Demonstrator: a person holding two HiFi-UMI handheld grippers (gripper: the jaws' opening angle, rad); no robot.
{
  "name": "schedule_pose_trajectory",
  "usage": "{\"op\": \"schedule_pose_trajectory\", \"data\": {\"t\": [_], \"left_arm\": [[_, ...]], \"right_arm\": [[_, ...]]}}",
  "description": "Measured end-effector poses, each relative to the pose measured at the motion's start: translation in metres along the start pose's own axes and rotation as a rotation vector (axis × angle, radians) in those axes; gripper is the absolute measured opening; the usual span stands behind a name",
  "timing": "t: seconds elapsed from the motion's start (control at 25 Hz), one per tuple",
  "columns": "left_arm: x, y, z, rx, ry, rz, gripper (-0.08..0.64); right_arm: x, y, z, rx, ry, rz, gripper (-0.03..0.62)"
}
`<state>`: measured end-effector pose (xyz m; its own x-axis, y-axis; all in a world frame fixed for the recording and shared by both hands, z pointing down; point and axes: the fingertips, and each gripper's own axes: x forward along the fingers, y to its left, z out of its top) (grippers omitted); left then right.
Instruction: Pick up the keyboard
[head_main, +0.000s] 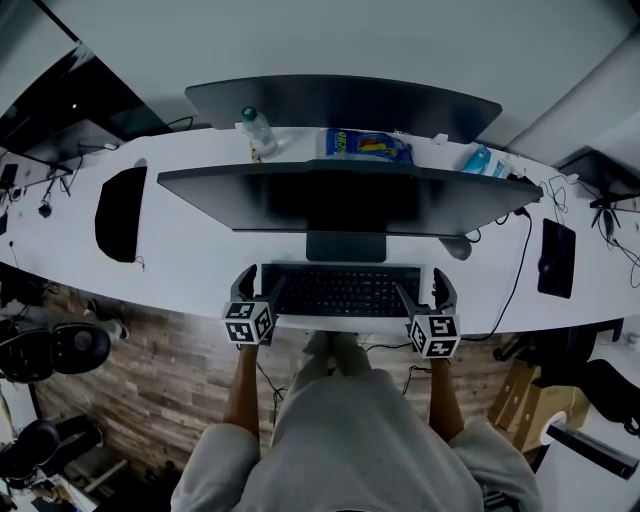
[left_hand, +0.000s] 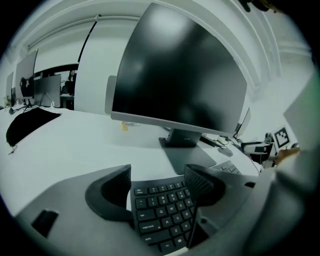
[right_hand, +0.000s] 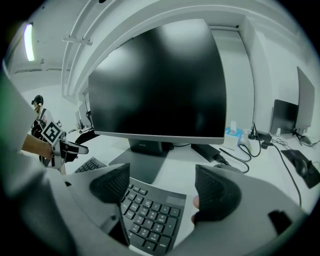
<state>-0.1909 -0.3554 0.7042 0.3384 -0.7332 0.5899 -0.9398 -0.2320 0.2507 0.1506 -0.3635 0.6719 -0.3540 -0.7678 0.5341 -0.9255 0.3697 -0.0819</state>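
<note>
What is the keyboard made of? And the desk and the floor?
The keyboard looks like matte black plastic: dull keys with no shine. The desk has a smooth white top, probably laminate, but I can't be sure. The floor shows brown planks with grain: wood or a wood-look covering.

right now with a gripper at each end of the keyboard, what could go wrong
1. The left gripper and right gripper are both open, each with one jaw over the keys and one beyond the end of the keyboard; closing could press keys or slip off.
2. The keyboard lies near the front edge of the desk, so an uneven lift might tip it off.
3. The monitor base sits close behind; tilting back may knock it.
</note>
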Motion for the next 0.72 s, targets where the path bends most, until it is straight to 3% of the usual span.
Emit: {"op": "schedule_pose_trajectory", "data": {"t": [0.28,0.72], "left_arm": [[0.021,0.006,-0.026,-0.035,0.064,-0.012,0.314],[0.039,0.019,-0.029,-0.095,0.061,-0.007,0.316]], "right_arm": [[0.002,0.001,-0.008,-0.001,0.021,-0.008,0.403],[-0.005,-0.009,-0.021,0.004,0.049,-0.034,0.402]]}}
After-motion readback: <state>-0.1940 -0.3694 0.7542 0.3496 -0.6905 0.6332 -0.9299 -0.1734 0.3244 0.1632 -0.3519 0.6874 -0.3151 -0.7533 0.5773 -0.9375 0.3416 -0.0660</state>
